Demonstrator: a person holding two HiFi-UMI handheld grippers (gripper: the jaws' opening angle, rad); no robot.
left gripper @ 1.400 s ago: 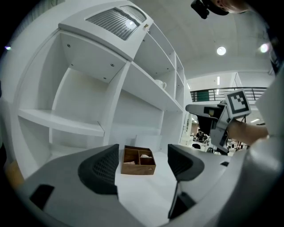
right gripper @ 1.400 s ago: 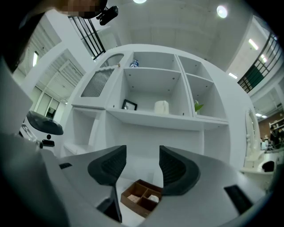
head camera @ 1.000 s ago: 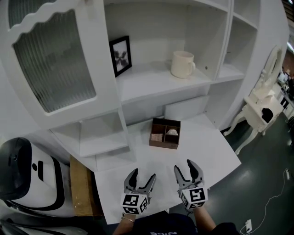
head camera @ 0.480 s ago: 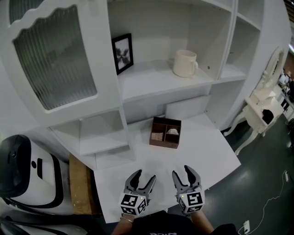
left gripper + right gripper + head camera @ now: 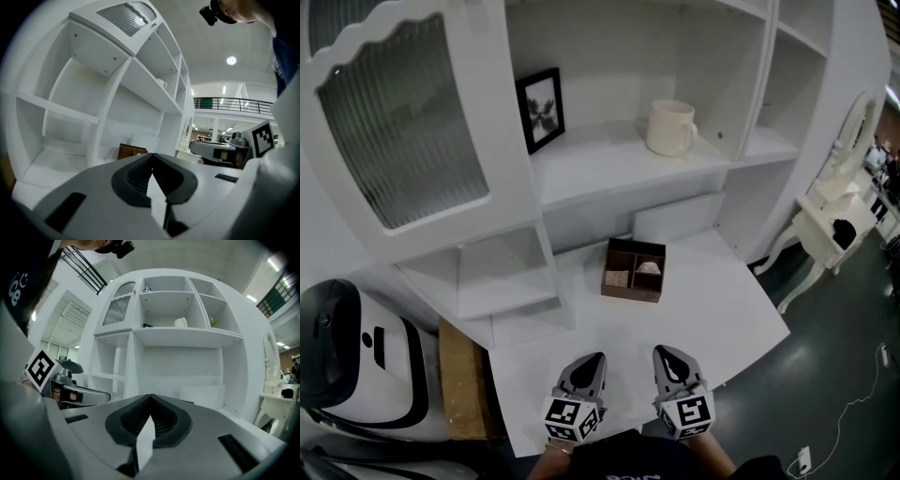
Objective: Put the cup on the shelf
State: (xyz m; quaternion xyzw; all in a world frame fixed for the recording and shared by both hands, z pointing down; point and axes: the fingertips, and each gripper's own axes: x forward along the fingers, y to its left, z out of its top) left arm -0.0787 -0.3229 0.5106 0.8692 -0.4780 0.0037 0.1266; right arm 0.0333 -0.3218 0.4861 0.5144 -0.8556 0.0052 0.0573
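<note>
Hovering over the white desk top [image 5: 722, 314], the left gripper [image 5: 593, 360] and right gripper [image 5: 663, 352] have just closed, both empty. Beyond lies a brown divided box [image 5: 633, 272], perhaps holding packets. Farthest, the cream ceramic cup [image 5: 669, 127] stands upright on the white shelf [image 5: 600, 169].

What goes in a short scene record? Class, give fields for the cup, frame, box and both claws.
cup: cream, upright, already on the shelf
frame: black, left of cup, same shelf
box: brown, on the desk below
left claw: just closed, shut, empty, over desk's front
right claw: just closed, shut, empty, beside it
</note>
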